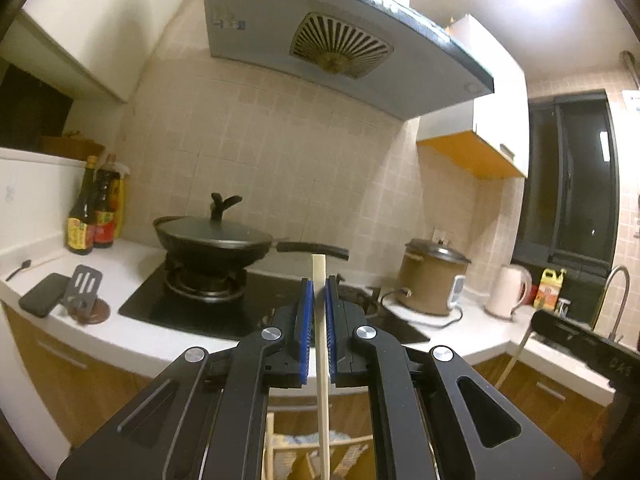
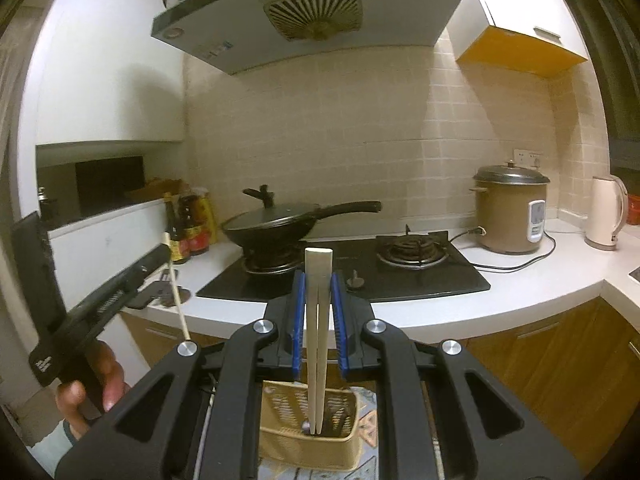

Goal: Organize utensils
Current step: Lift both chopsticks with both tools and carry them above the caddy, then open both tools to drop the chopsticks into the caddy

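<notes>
**Operator:** Report the left gripper (image 1: 319,284).

**Inspector:** Jaws closed on a single chopstick (image 1: 321,344). The stick stands upright between the blue pads (image 1: 306,312). Its blunt end projects above the fingertips; its lower length runs down past the gripper body, out of view.

**Operator:** And the right gripper (image 2: 319,280)?

**Inspector:** Jaws nearly closed on a pair of chopsticks (image 2: 318,320), held side by side and upright. The square ends project above the fingertips. The lower tips hang at the mouth of the tan perforated utensil basket (image 2: 308,444), directly beneath the gripper; contact with the basket cannot be determined.

**Operator:** Surroundings?

**Inspector:** Both grippers face the counter (image 2: 400,316) carrying the stove (image 2: 400,268) and lidded wok (image 2: 276,224). A hand (image 2: 90,390) holding the left gripper appears at the right-wrist view's left edge.
</notes>
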The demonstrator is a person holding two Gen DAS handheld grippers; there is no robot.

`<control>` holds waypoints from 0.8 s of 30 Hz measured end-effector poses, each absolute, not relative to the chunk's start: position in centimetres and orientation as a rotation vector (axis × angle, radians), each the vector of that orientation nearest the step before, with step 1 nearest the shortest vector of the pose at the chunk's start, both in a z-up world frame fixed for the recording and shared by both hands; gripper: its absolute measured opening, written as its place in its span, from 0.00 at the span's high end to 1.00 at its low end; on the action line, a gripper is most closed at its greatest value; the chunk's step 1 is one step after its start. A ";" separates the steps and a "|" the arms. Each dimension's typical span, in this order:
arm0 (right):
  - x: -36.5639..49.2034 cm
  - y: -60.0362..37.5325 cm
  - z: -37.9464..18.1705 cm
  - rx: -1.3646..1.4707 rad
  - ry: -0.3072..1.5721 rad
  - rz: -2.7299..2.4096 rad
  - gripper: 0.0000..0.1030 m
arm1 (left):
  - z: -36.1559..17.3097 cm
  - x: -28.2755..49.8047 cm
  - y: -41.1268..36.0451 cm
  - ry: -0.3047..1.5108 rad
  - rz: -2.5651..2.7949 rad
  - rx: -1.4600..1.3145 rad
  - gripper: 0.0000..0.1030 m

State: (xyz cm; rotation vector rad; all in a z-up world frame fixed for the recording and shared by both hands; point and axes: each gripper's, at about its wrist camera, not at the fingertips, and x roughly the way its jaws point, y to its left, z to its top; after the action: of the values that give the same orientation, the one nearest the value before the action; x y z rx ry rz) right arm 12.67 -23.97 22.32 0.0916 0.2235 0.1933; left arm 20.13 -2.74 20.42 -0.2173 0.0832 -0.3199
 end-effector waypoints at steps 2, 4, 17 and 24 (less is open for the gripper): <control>13.6 -24.5 21.8 0.094 0.227 0.178 0.89 | 20.0 20.8 -3.1 0.074 -0.304 -0.211 0.96; 14.1 -25.0 21.4 0.103 0.225 0.174 0.89 | 19.5 21.3 -3.5 0.071 -0.292 -0.201 0.96; 16.1 -24.7 17.7 0.096 0.250 0.161 0.89 | 16.4 22.0 -5.8 0.062 -0.210 -0.092 0.96; 15.7 -23.9 16.7 0.082 0.293 0.179 0.79 | 15.8 21.2 -5.6 0.103 -0.233 -0.081 0.64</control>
State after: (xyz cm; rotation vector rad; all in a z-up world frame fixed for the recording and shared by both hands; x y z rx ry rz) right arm 15.70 -23.90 16.72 0.0823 0.2934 0.1794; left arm 21.21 -5.59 15.77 -0.0811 0.1026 -0.2326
